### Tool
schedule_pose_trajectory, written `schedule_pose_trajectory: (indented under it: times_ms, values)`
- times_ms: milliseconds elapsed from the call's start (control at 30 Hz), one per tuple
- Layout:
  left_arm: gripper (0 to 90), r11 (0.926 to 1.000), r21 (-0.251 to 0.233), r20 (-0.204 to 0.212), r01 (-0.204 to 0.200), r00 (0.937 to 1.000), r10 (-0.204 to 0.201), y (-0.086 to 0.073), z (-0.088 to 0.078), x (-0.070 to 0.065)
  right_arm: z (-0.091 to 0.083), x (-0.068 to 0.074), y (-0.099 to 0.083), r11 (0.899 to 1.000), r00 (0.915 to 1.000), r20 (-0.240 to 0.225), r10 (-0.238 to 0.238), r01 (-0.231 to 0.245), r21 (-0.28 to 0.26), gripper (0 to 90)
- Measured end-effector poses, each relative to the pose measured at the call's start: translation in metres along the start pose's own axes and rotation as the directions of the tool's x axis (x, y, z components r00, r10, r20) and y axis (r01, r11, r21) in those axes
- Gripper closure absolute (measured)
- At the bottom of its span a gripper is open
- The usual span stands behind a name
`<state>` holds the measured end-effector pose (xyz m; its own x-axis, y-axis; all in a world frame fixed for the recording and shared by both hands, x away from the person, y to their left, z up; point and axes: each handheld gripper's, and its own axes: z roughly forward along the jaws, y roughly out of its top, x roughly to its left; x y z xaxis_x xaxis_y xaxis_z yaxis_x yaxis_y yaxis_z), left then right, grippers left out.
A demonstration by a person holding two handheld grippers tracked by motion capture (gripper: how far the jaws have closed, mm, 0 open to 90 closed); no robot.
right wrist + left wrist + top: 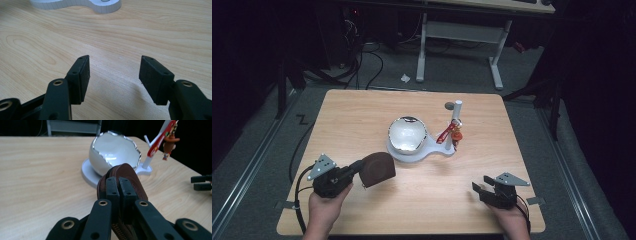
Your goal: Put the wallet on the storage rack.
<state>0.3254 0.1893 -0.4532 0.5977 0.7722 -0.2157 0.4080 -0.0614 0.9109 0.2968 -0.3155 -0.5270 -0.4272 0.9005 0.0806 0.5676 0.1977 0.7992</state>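
Observation:
A brown zipped pouch [376, 169] hangs lifted above the table's front left, with my left gripper [357, 167] shut on its edge; in the left gripper view the pouch [130, 178] curves up behind the two pressed pads. Beyond it stands a shiny egg-shaped bowl [407, 134] on a white base [432, 152], also seen ahead as the bowl [115, 150]. A white post [457, 114] on that base carries a red strap with a small figure charm [454, 135]. My right gripper [481, 187] rests low at the front right, open, with bare wood between its pads [83, 75].
The wooden table [362, 110] has bare room at the back left and along the front middle. A small round grey mark [449, 106] lies behind the post. Dark floor, cables and a desk frame [459, 35] lie beyond the far edge.

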Motion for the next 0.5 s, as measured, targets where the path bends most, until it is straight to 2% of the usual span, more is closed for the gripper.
schedule_pose_trajectory:
  times_ms: [167,500]
  values:
    - [88.0,0.9997,-0.016,0.001,-0.017,0.9999,0.017,0.018,0.006,-0.004,-0.002,-0.001,0.0,1.0,1.0,0.007,-0.004,0.004,-0.008,42.7]
    - [88.0,0.9995,-0.03,-0.008,-0.011,0.9999,0.011,0.044,0.028,-0.005,-0.005,-0.003,0.001,1.0,0.9999,0.014,0.001,-0.001,-0.018,43.4]
